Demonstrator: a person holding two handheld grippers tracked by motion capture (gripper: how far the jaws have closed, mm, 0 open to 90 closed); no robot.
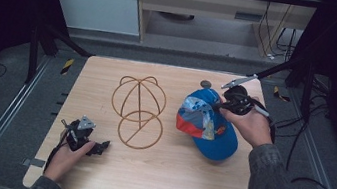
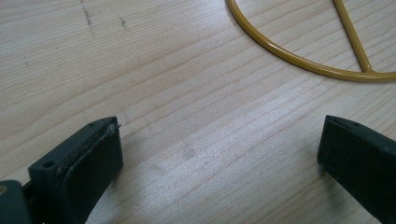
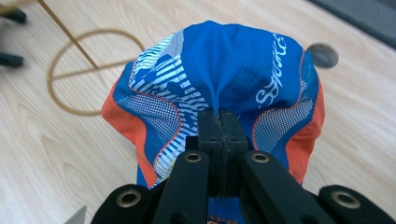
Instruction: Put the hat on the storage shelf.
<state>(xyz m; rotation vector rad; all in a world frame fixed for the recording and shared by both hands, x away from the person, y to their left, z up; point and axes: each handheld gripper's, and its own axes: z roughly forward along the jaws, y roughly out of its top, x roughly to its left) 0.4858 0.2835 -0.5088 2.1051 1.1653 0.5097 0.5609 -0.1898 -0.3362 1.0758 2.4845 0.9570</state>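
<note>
On the table [image 1: 154, 173], cap [image 1: 205, 125] brim points nearward.

The left gripper [image 2: 219, 163] stood wide open over the bare wooden surface [image 2: 187, 93], and a yellow wire ring [image 2: 299, 63] lay toward one o'clock, apart from it.

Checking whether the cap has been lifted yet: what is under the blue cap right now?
Under the blue cap only the wooden table shows around its edges. The right gripper pinches the crown fabric. Whether the brim rests on the wood, and anything beneath the crown, is covered.
</note>
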